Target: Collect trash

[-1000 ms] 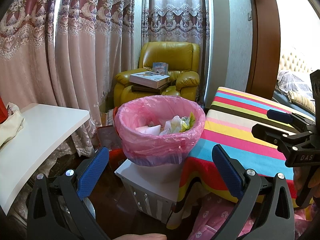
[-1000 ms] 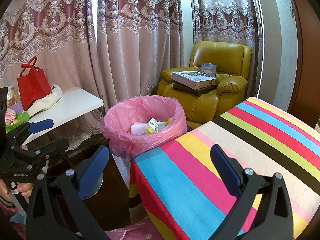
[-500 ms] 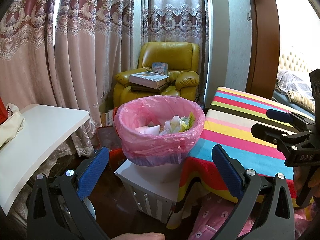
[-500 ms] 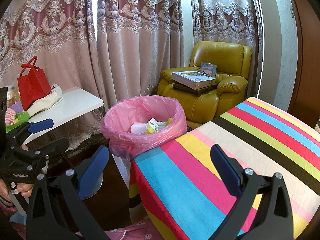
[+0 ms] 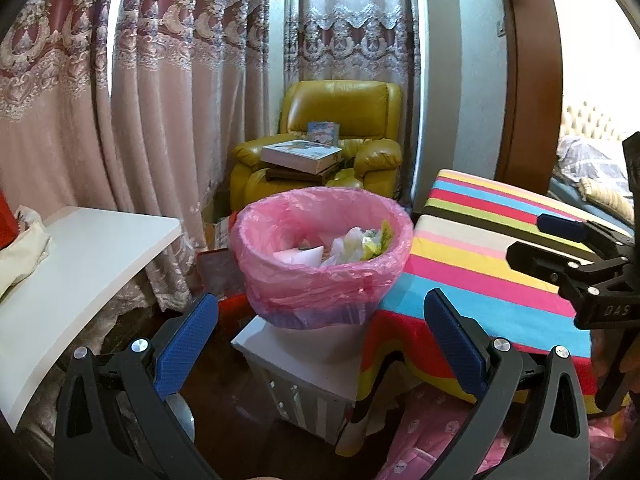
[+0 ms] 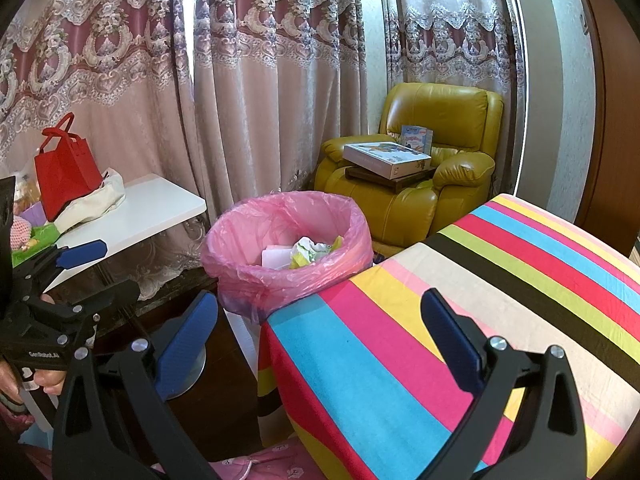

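Both tools are hanging released and empty, facing the lined bin.

The round bin with a pink plastic liner (image 5: 324,256), holding crumpled white and yellow paper trash (image 5: 352,242), is sitting ahead of the left tool (image 5: 320,334), between its spread blue pads. The right tool (image 6: 320,330) is hovering over the striped cloth-covered bench (image 6: 460,320), the bin just beyond the bench's corner.

Bin (image 5: 320,240) mouth unobstructed; striped table (image 5: 480,256) touches right, white shelf (image 5: 92,256) left.
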Tool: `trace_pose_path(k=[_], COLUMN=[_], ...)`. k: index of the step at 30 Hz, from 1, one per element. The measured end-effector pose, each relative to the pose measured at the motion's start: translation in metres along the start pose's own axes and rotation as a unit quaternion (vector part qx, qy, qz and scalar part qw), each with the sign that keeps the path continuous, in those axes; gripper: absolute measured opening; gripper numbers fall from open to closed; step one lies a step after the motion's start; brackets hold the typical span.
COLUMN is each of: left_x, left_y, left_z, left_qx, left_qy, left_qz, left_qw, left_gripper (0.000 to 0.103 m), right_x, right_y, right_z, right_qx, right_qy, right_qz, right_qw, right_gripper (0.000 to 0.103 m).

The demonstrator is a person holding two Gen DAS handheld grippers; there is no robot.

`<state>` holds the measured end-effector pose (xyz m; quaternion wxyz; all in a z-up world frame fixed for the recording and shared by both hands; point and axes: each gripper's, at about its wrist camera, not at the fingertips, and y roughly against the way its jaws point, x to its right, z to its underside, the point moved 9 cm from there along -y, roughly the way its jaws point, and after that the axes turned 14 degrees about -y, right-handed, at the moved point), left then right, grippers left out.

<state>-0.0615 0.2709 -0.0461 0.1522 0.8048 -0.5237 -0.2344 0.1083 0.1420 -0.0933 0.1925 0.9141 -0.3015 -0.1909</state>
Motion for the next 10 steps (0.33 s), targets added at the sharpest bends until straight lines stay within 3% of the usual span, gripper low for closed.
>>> trace_pose_path(k=[10], left_x=[0.007], left_y=[-0.009], left_z=[-0.007], left_qx=[-0.01], left_qy=[-0.006], left_qz=[0.01], left_qw=[0.9999], left_gripper=[0.096], right_x=[0.011], right_y=[0.008], right_z=[-0.001], right_qx=[0.01], right_qy=[-0.01], right_qz=[0.006], right_qw=[1.0], right_gripper=[0.099])
